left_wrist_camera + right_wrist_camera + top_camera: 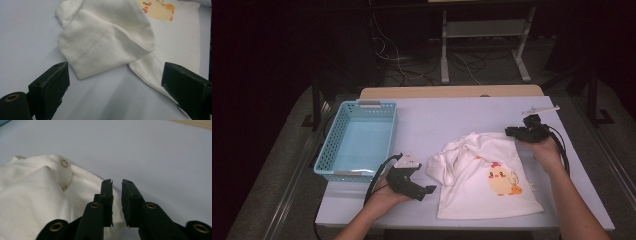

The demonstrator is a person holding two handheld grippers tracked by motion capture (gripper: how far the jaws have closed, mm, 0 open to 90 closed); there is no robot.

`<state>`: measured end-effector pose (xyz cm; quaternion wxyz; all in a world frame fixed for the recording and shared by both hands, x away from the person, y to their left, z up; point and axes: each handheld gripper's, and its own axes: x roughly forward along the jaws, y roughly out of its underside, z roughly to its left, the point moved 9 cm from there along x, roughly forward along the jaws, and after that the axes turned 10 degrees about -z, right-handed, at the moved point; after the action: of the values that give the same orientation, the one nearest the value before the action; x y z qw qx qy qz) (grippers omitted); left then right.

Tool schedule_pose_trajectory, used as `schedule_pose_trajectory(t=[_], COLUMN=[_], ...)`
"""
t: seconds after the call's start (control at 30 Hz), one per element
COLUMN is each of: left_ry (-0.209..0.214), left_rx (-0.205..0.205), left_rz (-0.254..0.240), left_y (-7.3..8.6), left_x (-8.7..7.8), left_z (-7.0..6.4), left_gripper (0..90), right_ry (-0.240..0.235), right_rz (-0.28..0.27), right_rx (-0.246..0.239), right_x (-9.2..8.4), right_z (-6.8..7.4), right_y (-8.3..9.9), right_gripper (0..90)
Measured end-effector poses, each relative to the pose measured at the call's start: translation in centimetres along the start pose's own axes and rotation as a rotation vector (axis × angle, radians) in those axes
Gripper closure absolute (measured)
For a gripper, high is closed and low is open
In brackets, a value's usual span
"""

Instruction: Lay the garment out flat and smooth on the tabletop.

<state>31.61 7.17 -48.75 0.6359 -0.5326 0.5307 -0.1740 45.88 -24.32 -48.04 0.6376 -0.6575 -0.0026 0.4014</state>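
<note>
the white shirt point(484, 175) lies rumpled right of the blue basket point(357, 140); left gripper point(115, 85) gapes wide near its sleeve, right gripper point(117, 202) nearly closed at the far shoulder, so i'd pinch only the top layer.

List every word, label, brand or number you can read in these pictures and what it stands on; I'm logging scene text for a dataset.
No readable text in any view.
The white shirt bears a printed yellow chick, a picture with no letters.
The blue basket has a pale tab on its far rim; any writing on it is too small to tell.
The left gripper and right gripper show no markings.
</note>
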Motion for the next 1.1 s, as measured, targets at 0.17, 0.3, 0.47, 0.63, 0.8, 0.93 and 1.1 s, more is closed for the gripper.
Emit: schedule_pose_trajectory(t=[0.17, 0.3, 0.47, 0.63, 0.8, 0.93, 1.1], left_ry=[-0.001, 0.0, 0.001, 0.0, -0.001, 0.0, -0.001], left_rx=[-0.001, 0.0, -0.002, -0.003, -0.001, 0.0, 0.0], left_rz=[0.001, 0.001, 0.004, 0.003, 0.005, 0.006, 0.007], left_y=[0.0, 0.0, 0.1, 0.1, 0.1, 0.2, 0.2], left_x=[0.1, 0.0, -0.1, -0.1, 0.0, 0.0, 0.0], left_z=[0.0, 0.0, 0.0, 0.0, -0.1, -0.1, -0.1], left_gripper=[7.7, 7.7, 7.7, 7.7, 7.7, 7.7, 7.7], right_ry=[-0.045, -0.067, -0.089, -0.118, -0.132, -0.141, -0.153], right_rz=[0.006, 0.036, 0.067, 0.112, 0.17, 0.193, 0.182], right_rx=[-0.053, -0.081, -0.082, -0.071, -0.08, -0.091, -0.094], right_x=[0.9, 2.3, 4.0, 5.2, 5.9, 6.2, 6.0], right_z=[1.2, 1.9, 2.1, 2.1, 2.3, 2.6, 2.7], right_y=[-1.4, -2.0, -2.0, -0.9, 0.4, 0.9, 0.8], right_gripper=[70.4, 69.5, 66.7, 63.4, 66.2, 82.4, 87.2])
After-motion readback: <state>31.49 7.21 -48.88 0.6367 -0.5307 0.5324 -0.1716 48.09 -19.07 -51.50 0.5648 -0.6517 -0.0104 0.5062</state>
